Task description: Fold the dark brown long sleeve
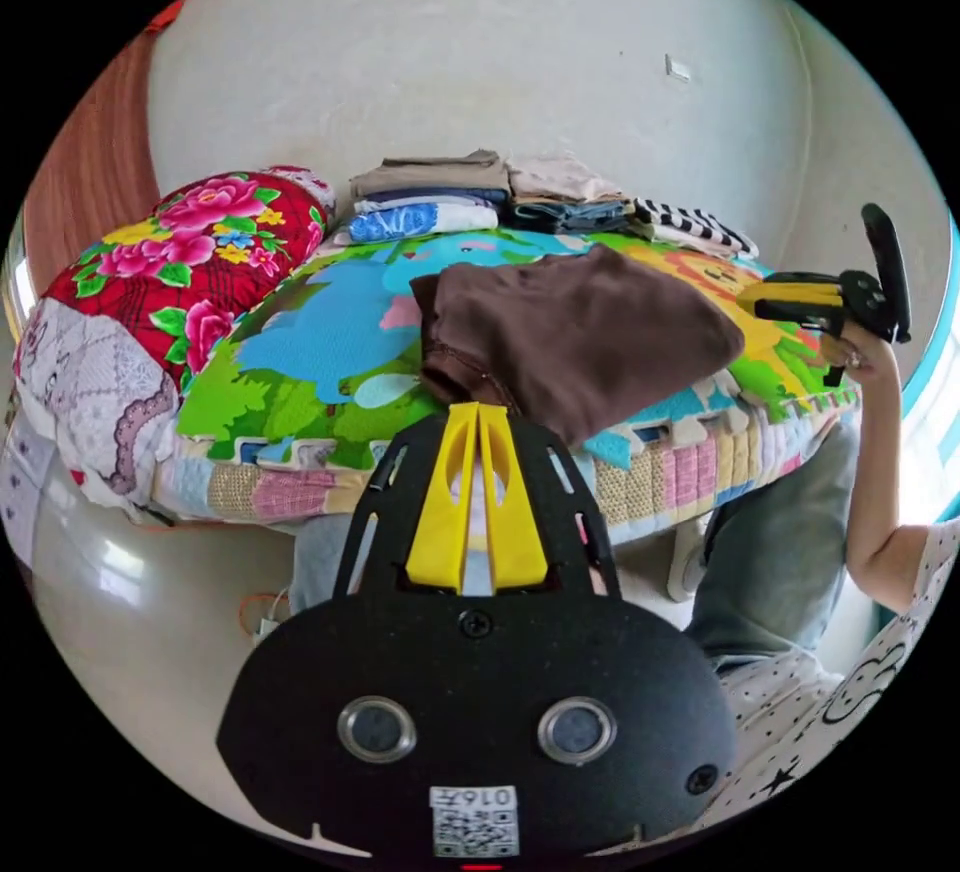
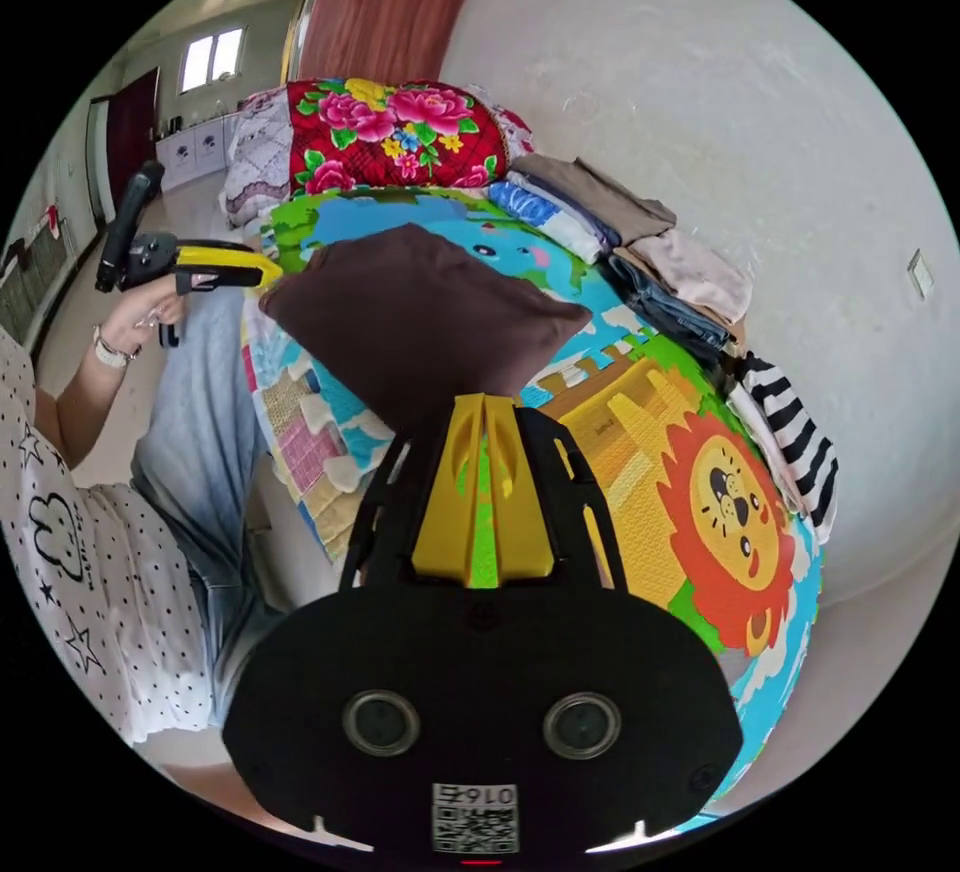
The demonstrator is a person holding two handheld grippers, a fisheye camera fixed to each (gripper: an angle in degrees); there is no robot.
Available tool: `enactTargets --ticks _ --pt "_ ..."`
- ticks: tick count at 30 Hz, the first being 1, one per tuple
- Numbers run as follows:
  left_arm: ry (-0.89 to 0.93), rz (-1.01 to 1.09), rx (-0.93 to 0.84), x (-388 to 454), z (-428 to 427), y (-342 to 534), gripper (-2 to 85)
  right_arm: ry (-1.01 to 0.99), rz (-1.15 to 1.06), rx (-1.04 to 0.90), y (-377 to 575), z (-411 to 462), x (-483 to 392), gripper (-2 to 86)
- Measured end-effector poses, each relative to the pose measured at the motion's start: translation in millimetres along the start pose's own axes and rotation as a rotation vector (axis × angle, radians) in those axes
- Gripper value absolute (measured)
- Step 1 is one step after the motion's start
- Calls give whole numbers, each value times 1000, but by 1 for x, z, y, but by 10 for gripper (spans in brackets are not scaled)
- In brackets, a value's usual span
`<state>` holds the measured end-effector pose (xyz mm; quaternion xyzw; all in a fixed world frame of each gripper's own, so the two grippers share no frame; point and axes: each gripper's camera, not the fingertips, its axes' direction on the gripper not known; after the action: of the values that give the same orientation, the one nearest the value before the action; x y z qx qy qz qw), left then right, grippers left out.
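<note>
The dark brown long sleeve lies folded into a thick bundle on a colourful cartoon play mat that covers a bed. My left gripper is shut, its yellow tips just short of the bundle's near edge, with nothing between the jaws. In the same view my right gripper, held in a hand, hovers shut beside the bundle's right end. In the right gripper view the brown long sleeve lies just beyond my right gripper, whose jaws stand together. The left gripper hangs close to the bundle's far corner.
Stacks of folded clothes and a black-and-white striped garment line the white wall. A red floral quilt and a lace cloth sit at the bed's left end. The person's jeans-clad legs stand against the mat's near edge.
</note>
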<state>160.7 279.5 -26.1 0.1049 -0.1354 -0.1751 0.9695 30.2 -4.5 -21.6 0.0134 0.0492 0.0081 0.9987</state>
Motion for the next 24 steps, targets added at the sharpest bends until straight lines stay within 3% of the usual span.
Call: enactTargets --ticks 5,9,18,24 --pt "213 -85 25 -28 3 0 -1 -67 70 200 27 -5 27 17" --pt "169 -244 101 -56 2 3 59 -157 236 305 60 -6 54 69" --pt "354 -350 23 -105 34 -5 77 -418 299 327 98 -12 108 114" --pt "425 -352 -34 -119 54 -5 50 -298 234 300 104 -15 107 121"
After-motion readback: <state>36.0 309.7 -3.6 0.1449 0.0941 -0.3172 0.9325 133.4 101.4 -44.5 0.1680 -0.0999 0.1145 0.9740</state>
